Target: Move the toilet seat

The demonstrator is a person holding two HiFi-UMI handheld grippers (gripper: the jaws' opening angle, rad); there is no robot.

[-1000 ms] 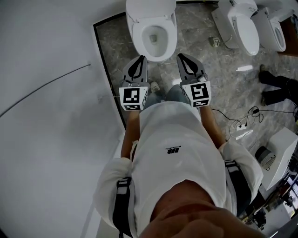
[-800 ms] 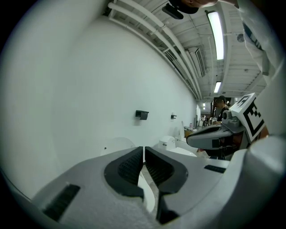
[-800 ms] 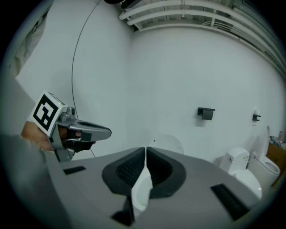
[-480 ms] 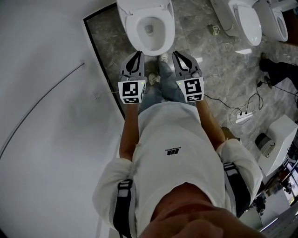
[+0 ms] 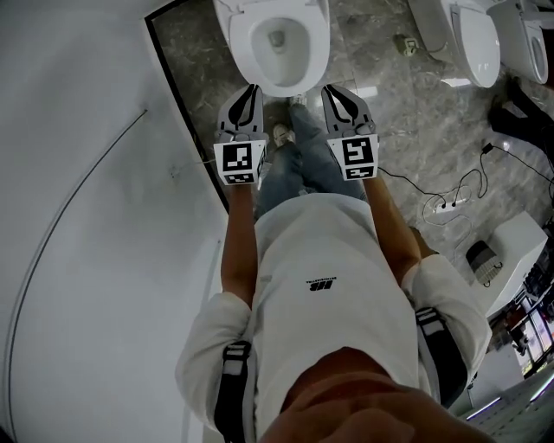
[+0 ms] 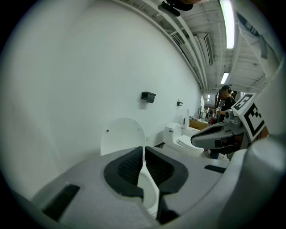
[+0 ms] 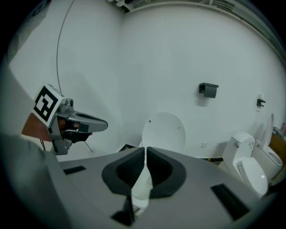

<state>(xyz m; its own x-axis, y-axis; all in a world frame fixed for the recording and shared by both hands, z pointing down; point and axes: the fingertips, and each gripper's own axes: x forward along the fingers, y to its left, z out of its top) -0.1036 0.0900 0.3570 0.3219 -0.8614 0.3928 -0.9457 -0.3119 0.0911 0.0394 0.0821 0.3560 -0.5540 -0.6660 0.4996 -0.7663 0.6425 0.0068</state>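
Along the far left of the head view runs a plain white wall (image 5: pixel 86 260), crossed by a thin black cable (image 5: pixel 86 164). A dark edge strip (image 5: pixel 183 104) marks where the wall meets the grey marbled floor (image 5: pixel 195 52).

Next comes the left gripper (image 5: pixel 252 89), grey plastic with a square-marker cube. In its own view the 2 black ribbed pads (image 6: pixel 126 167) are pressed together with nothing between them. It hangs near the front rim of the white ceramic toilet (image 5: pixel 232 26), apart from it.

The white oval toilet seat (image 5: pixel 313 48) looks to lie down on the bowl, though seat and rim are hard to separate from above. The round white lid (image 6: pixel 121 134) stands upright against the wall behind.

The person's blue-jeaned legs (image 5: pixel 303 169) stand between the 2 tools. The right gripper (image 5: pixel 332 89) mirrors the left one: clenched on nothing, near the rim, not touching it.

Further right are 2 more white toilets (image 5: pixel 476 43) and a white power strip with black cords (image 5: pixel 446 206) on the floor.

With both sets of jaws closed, neither tool can pinch the seat's edge, so each would need to open or hook underneath. A closed tip pushed under smooth plastic could slip out, and the seat would then drop back onto the bowl with a bang. A hard descent could knock the tips against the ceramic. A lift from 1 side only would probably twist the hinges. A seat swung up fast could strike the raised lid and rebound.
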